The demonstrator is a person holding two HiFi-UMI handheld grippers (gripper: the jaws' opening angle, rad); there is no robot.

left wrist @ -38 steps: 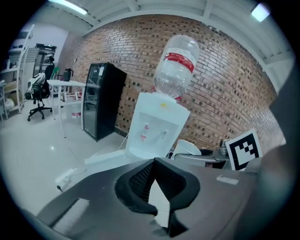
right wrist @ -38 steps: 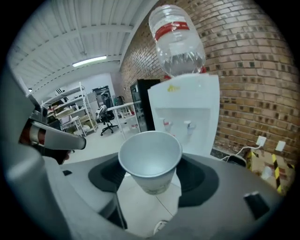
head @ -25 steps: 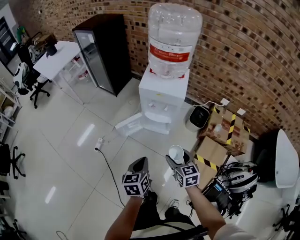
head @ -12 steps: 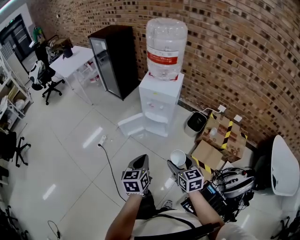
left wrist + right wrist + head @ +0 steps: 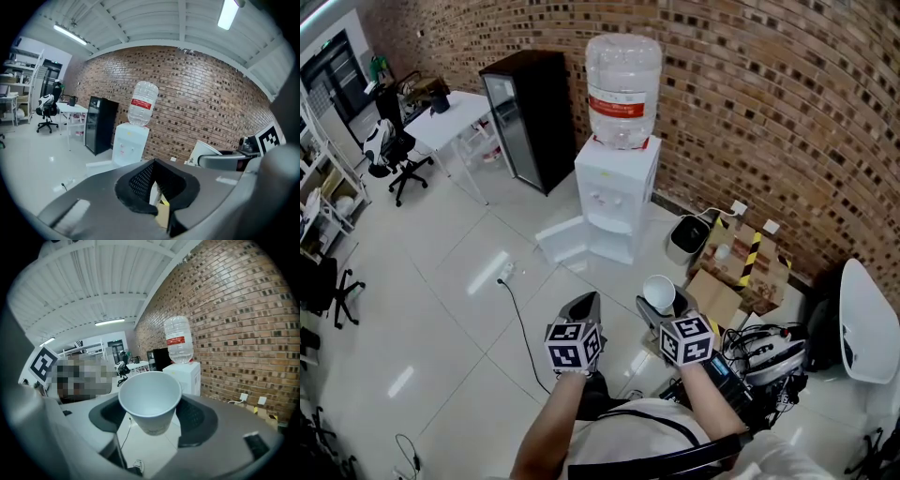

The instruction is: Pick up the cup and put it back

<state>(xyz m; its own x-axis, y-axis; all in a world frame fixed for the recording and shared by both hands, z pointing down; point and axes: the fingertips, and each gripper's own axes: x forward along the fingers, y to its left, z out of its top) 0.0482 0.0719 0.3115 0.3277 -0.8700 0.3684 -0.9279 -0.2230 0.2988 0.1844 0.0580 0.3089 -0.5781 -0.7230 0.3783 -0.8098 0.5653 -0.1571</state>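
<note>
Two claws are held out side by side over a white tiled floor (image 5: 441, 300), each on a bare forearm, both pointing toward a water dispenser (image 5: 617, 202) that stands against a brick wall (image 5: 769, 112)

The right claw (image 5: 661, 300) has hold of the cup (image 5: 659, 292): in the right gripper view its two black pads press on either side of the white paper cup (image 5: 150, 399), which sits upright with its mouth toward the camera and its inside bare. The jaws stand wide, set by the width of the cup. The cup is in the air, well short of the dispenser and touching nothing but the pads

The left claw (image 5: 584, 305) holds nothing. In the left gripper view its jaws meet at their tips, with only a narrow slit behind them through which floor shows

The dispenser is white, with a clear bottle (image 5: 623, 89) bearing a red label on top and its lower door (image 5: 562, 242) swung open to the left. A black cabinet (image 5: 530, 117) stands just left of it along the wall, and farther left a white worktop (image 5: 450, 122) with an office chair (image 5: 389, 155) beside it. To the right of the dispenser lie cardboard boxes (image 5: 736, 267) with yellow-and-black tape. A black cable (image 5: 516, 309) runs across the floor to a plug near the open door
</note>
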